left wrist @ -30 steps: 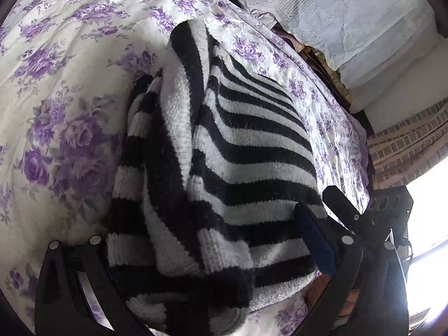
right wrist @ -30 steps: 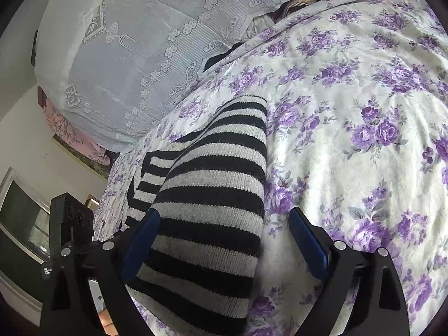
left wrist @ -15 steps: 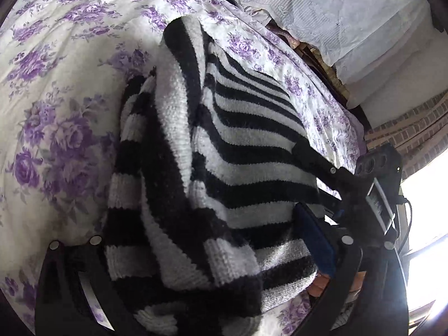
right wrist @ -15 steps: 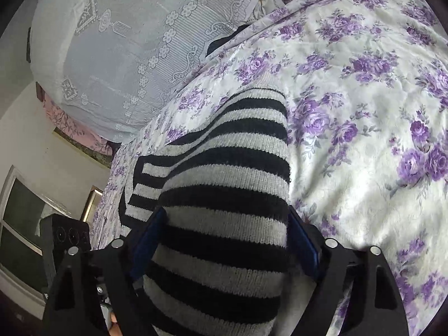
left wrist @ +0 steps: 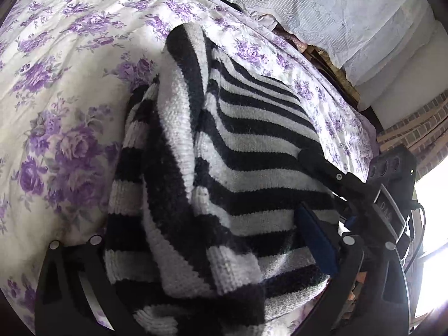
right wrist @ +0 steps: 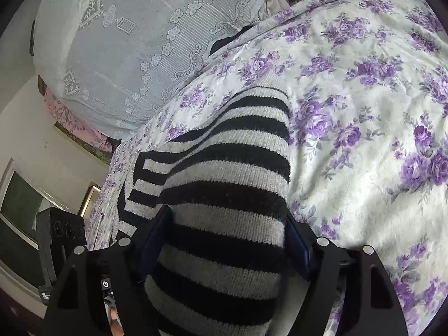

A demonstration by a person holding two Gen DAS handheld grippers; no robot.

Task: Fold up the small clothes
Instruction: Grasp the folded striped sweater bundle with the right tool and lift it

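Note:
A black-and-white striped knit sweater (left wrist: 252,145) lies bunched on a bedspread with purple flowers (left wrist: 56,89). My left gripper (left wrist: 201,229) stands wide, with a thick bundle of the sweater filling the gap between its fingers; the blue pad (left wrist: 316,240) presses on the knit and the other pad is hidden. My right gripper (right wrist: 226,215) holds a folded striped part of the sweater (right wrist: 229,168) between its blue pads (right wrist: 299,246); its jaws are closing and both pads touch the knit. The right gripper (left wrist: 350,182) also shows at the sweater's right edge in the left wrist view.
A pale lace-covered pillow (right wrist: 126,42) lies at the head of the bed. Beyond the bed's side there is a brick wall (left wrist: 420,128) and a bright window. The left gripper's body (right wrist: 61,238) shows at the lower left of the right wrist view.
The right gripper slid forward along the sweater's folded edge and its jaws narrowed until both pads met the knit. The left gripper kept its place with the bundle.

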